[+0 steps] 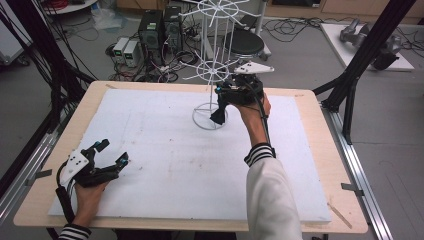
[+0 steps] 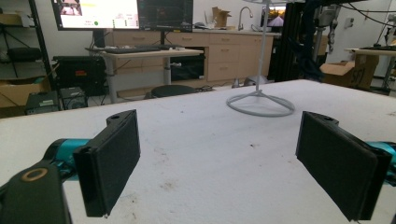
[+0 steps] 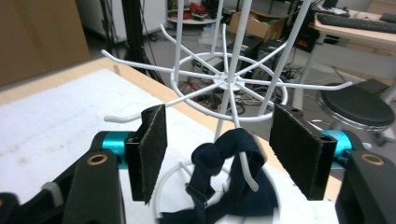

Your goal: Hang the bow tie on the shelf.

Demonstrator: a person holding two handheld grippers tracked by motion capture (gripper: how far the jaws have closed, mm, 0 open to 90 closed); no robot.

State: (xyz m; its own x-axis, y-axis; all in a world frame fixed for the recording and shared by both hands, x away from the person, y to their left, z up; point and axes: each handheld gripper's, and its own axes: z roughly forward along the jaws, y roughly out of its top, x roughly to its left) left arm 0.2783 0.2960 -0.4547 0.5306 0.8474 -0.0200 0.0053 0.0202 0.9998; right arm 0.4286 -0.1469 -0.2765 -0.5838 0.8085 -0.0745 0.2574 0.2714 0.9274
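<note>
White wire rack [image 1: 215, 65] stands upright at the far middle of the white board [image 1: 150, 150], long axis vertical, ring base [image 1: 210, 120] flat on the board, spoked tiers of hooked arms fanning out level from the central pole. Its top is cut off by the frame edge in the high view and in both gripper views. A dark navy cloth item [image 3: 224, 182] hangs from one upturned hook of the lower tier, drooping straight down toward the ring base; a strap with a small buckle shows on it, but what kind of garment it is cannot be made out, and its lower part runs out of the right gripper view. In the high view it is a small dark shape [image 1: 218, 116] just below the right gripper [image 1: 227, 92]. Right gripper is raised at the lower tier, jaws spread wide and released; the cloth hangs between and just beyond the pads, touching neither. Left gripper [image 1: 112, 154] rests low at the near left of the board, well apart from the rack, jaws wide apart, nothing between them; the rack base [image 2: 260, 103] lies far ahead of it.
</note>
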